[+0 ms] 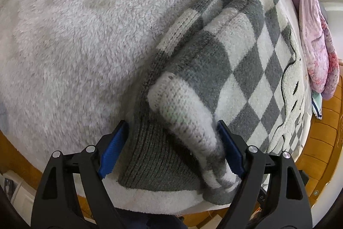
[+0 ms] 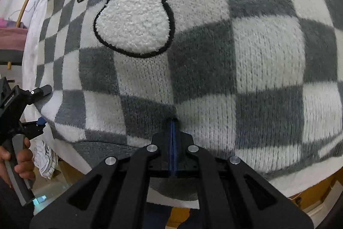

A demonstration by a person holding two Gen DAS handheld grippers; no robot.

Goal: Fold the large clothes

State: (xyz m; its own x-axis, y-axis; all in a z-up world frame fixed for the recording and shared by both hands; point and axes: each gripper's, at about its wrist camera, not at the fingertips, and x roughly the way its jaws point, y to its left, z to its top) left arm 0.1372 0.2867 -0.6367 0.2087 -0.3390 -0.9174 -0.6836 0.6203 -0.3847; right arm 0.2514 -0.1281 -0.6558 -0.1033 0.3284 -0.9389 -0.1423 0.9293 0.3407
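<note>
A grey-and-white checked knit sweater (image 1: 246, 57) lies on a fluffy pale bed cover (image 1: 75, 35). Its left side is folded in, so a sleeve (image 1: 186, 113) lies over the ribbed grey hem (image 1: 154, 160). My left gripper (image 1: 172, 122) stands wide open with this bundle between its blue pads (image 1: 113, 149); the right pad touches the sleeve. In the right wrist view the sweater (image 2: 268, 57) fills the frame, with a white plush patch (image 2: 139, 14) outlined in black. My right gripper (image 2: 173, 121) is shut, its tips touching the knit at a small crease. No fabric shows between its pads.
The bed's near edge (image 1: 171, 205) runs just behind the hem, above a wooden floor (image 1: 321, 132). A pink and purple quilt (image 1: 317, 46) is heaped at the far right. A hand (image 2: 21, 160) holds the left gripper (image 2: 44, 104) at the sweater's left edge.
</note>
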